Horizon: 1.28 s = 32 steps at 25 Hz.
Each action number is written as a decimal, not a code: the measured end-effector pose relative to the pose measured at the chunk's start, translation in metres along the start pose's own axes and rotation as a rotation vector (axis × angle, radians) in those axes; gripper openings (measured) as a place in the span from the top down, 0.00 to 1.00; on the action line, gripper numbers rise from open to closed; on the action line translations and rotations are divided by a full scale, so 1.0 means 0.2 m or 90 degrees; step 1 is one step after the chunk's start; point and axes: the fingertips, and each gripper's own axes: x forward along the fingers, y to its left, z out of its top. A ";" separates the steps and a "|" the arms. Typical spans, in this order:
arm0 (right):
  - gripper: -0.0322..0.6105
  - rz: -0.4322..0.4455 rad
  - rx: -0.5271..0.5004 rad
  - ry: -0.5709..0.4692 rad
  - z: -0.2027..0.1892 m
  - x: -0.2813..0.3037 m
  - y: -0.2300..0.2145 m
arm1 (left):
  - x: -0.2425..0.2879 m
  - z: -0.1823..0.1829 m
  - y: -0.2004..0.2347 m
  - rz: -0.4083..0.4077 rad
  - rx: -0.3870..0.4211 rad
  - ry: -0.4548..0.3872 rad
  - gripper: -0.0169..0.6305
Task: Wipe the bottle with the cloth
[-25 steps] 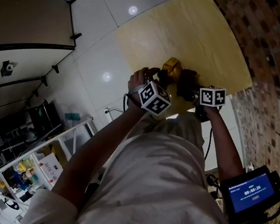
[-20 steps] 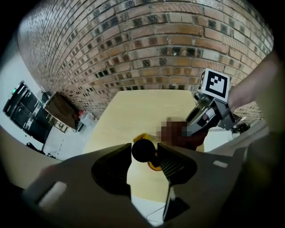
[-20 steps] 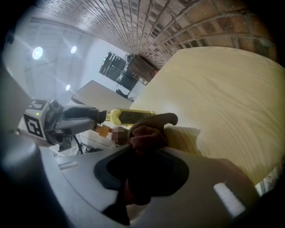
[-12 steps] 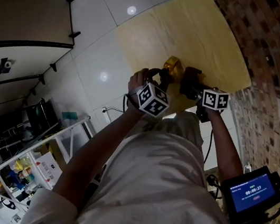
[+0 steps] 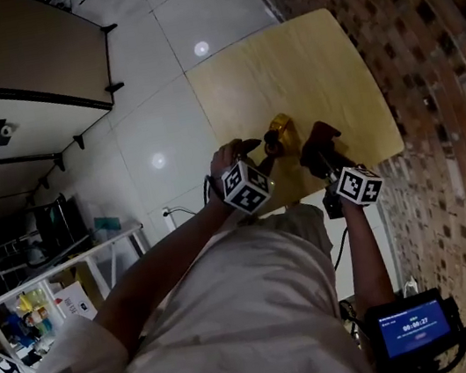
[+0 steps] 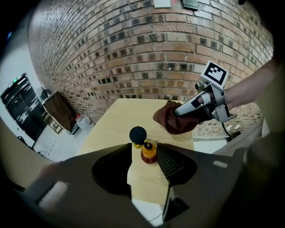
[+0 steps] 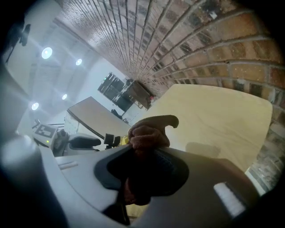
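Brown cloth (image 7: 149, 133) clenched in right tool (image 7: 139, 152), left tool (image 6: 144, 146) released, yellow bottle (image 6: 149, 153) upright between its jaws, mid-frame.

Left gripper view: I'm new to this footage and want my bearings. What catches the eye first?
A small yellow-orange bottle with a round black cap stands on the pale wooden table, framed by the jaws of the left gripper. Beyond it, the right gripper clamps a bunched brown cloth before the brick wall.
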 end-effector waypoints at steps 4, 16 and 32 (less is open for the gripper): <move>0.81 -0.035 -0.017 -0.045 0.03 -0.07 0.10 | -0.08 -0.08 -0.03 -0.030 -0.011 -0.022 0.67; 0.80 -0.093 -0.028 -0.201 -0.03 -0.29 0.54 | -0.35 -0.41 -0.10 -0.105 -0.065 -0.088 0.71; 0.80 -0.071 -0.119 -0.319 -0.27 -0.73 1.15 | -0.67 -0.45 -0.15 -0.127 -0.078 -0.186 0.74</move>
